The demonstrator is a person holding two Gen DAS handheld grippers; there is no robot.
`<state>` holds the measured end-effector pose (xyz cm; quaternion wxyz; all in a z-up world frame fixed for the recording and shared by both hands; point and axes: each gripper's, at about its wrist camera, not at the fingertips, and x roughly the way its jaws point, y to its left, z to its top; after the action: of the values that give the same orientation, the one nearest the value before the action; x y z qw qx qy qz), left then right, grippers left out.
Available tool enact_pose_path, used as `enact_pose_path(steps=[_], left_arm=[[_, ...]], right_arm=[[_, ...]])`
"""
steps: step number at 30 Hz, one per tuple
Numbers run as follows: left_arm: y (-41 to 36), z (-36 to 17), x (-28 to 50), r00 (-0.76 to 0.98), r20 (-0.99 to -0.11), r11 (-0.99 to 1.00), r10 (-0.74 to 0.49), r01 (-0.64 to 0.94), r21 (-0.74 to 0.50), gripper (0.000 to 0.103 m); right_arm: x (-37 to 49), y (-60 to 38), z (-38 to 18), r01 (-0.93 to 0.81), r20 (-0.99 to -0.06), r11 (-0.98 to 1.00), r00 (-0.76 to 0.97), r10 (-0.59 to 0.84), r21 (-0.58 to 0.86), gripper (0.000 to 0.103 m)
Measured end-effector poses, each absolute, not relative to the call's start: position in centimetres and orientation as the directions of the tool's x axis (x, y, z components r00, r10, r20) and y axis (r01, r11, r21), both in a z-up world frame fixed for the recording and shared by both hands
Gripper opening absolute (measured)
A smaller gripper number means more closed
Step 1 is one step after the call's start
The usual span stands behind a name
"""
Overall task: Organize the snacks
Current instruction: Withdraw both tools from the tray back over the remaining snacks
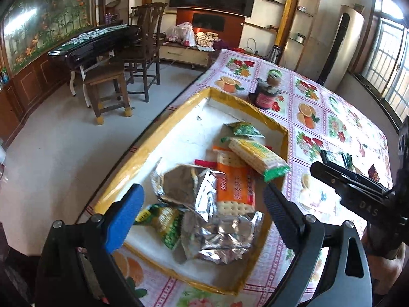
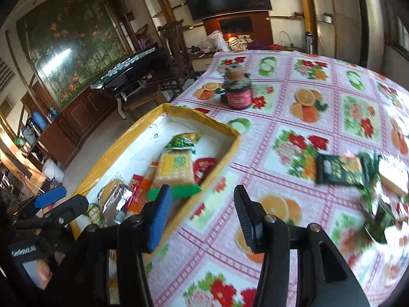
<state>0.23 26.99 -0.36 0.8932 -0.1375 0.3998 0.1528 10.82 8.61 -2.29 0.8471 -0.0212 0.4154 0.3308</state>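
A shallow box with a yellow taped rim point(image 1: 143, 151) point(image 2: 112, 151) sits on the table's left part and holds several snack packs: crumpled silver foil bags point(image 1: 204, 209), an orange cracker pack point(image 1: 235, 186), a yellow-green cracker pack point(image 1: 258, 156) point(image 2: 176, 174) and small green packs point(image 1: 245, 129). My left gripper point(image 1: 202, 204) hovers open over the foil bags, nothing between its fingers. My right gripper point(image 2: 202, 217) is open and empty above the tablecloth, just right of the box's edge. A dark green snack pack point(image 2: 340, 171) and other blurred packs point(image 2: 381, 217) lie on the cloth to its right.
A dark jar with a cork lid point(image 1: 265, 94) point(image 2: 236, 89) stands on the flowered tablecloth point(image 2: 306, 133) beyond the box. Wooden chairs point(image 1: 143, 51) and a black table point(image 1: 97, 41) stand on the floor to the left. The right gripper's body point(image 1: 358, 186) shows at the left view's right edge.
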Motion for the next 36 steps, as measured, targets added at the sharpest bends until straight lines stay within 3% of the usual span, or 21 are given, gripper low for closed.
enact_pose_path(steps=[21,36], left_arm=[[13.6,-0.4,2.4,0.642,-0.766,0.989,-0.005,-0.109,-0.097,0.094],[10.8,1.1,0.0,0.664,-0.748,0.992,0.008,-0.1,-0.079,0.094]], right_arm=[[6.4,-11.3,-2.8,-0.291,-0.702,0.907,0.574,0.421,0.306,0.05],[2.8,-17.5,-1.2,-0.22,-0.669,0.92,0.634,0.388,0.324,0.05]])
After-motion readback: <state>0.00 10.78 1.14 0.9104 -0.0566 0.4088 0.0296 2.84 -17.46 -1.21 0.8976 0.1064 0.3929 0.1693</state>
